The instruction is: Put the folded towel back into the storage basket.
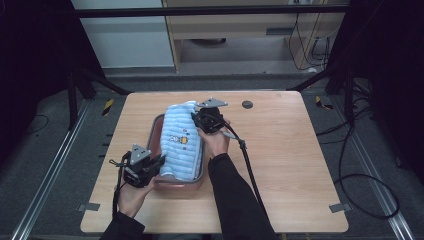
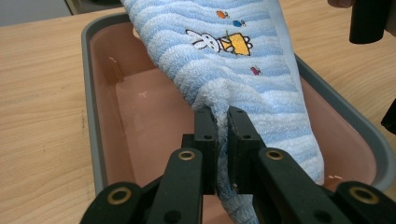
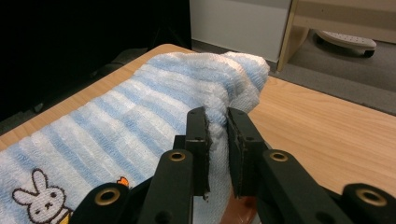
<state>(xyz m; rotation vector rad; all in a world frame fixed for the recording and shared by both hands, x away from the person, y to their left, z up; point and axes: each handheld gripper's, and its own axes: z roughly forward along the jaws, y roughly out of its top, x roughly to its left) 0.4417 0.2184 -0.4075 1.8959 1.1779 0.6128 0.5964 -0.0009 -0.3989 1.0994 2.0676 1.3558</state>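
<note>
Towel [image 1: 181, 140]: one counted; pale blue and white stripes, terry, with one stitched rabbit picture [image 2: 217, 43]; stretched between the two grippers, above and partly inside the tray.
Tray [image 1: 156, 131]: one counted; pink inside, grey rim; seen below and beyond the left jaws in the left gripper view, on the wooden table [image 1: 280, 150].
Left gripper [image 2: 222, 122]: one of two; held in the left hand [image 1: 134, 194] at the tray's near corner.
Left jaws: pressed together on a bunched corner of the towel; cloth pinched between the two pads, remainder running up and away ahead of the tips.
Right gripper [image 3: 216, 122]: second of two; held in the right hand [image 1: 216, 142] at the towel's far end.
Right jaws: closed on a fold of the towel edge; fabric squeezed between the pads, striped length spreading to the left of the tips, bare table to their right.
Towel relative to tray: near end hanging down inside the tray wall just ahead of the left jaws; far end raised over the rim.
Cables [image 1: 248, 165]: one clearly counted, trailing from the right gripper.
Round dark mark [image 1: 247, 104]: one counted on the table, well beyond the right gripper.
</note>
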